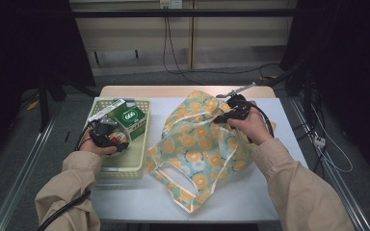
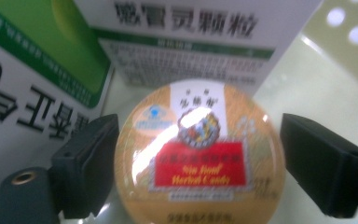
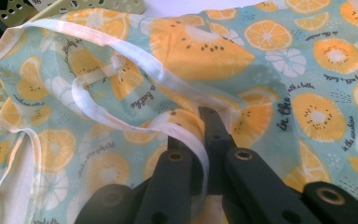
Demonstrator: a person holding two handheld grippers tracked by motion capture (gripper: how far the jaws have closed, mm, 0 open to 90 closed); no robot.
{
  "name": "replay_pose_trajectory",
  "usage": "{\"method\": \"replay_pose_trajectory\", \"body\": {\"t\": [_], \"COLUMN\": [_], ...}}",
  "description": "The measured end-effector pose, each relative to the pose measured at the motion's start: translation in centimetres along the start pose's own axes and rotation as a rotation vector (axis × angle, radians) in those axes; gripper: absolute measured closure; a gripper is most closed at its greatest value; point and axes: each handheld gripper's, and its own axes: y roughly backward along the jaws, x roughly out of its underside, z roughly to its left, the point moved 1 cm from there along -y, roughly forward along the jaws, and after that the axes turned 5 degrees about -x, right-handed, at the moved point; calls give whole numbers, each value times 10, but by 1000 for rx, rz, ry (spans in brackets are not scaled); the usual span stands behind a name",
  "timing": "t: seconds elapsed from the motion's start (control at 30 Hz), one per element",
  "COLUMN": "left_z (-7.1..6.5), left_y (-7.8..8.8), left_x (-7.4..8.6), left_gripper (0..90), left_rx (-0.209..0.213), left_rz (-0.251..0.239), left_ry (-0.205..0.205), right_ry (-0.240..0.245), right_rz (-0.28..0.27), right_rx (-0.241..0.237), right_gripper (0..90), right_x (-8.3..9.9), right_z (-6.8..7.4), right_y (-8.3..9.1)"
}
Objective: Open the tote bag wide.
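From the six o'clock edge of the high view two forearms in beige sleeves reach onto the white table (image 1: 270, 192). The left forearm runs toward eleven o'clock and ends in the left gripper (image 1: 110, 139), held low inside the pale green perforated plastic basket (image 1: 139, 154) with its jaws pointing toward one o'clock. The right forearm angles toward eleven o'clock as well, wrist raised, and the right gripper (image 1: 231, 113) points toward nine o'clock over the fabric.

In the left gripper view the two black jaws stand apart, one at each side of a round orange-and-gold candy tin with a red label (image 2: 199, 158). The left jaw is at the tin's rim; a gap shows on the right, so the pads do not press it. The tin lies flat on the basket floor, at six o'clock from the boxes.

In the right gripper view the jaws are together, clamped on the white-edged rim of the teal fabric bag printed with orange slices (image 3: 307, 84), at the fold where a handle strap (image 3: 135, 60) loops toward ten o'clock.

Counted: one bag, one basket, one tin, two white-and-green medicine boxes (image 2: 191, 37), two grippers.
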Motion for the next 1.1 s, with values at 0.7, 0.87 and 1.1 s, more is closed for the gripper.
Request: {"method": "replay_pose_trajectory", "body": {"t": [0.7,0.87,1.1], "left_z": [-10,-21,-50], "left_y": [57,67,82], "left_x": [-32,-45,-68], "left_gripper": [205,205,205], "left_rx": [102,136,191], "left_rz": [-71,-113,-160], "left_ry": [121,127,58], "right_ry": [-15,-11,-15], "right_rz": [-9,-7,-11], "right_rx": [-1,0,3], "right_gripper": [900,900,900], "right_x": [3,2,2], "right_z": [-2,0,-1], "right_y": [-2,-3,-2]}}
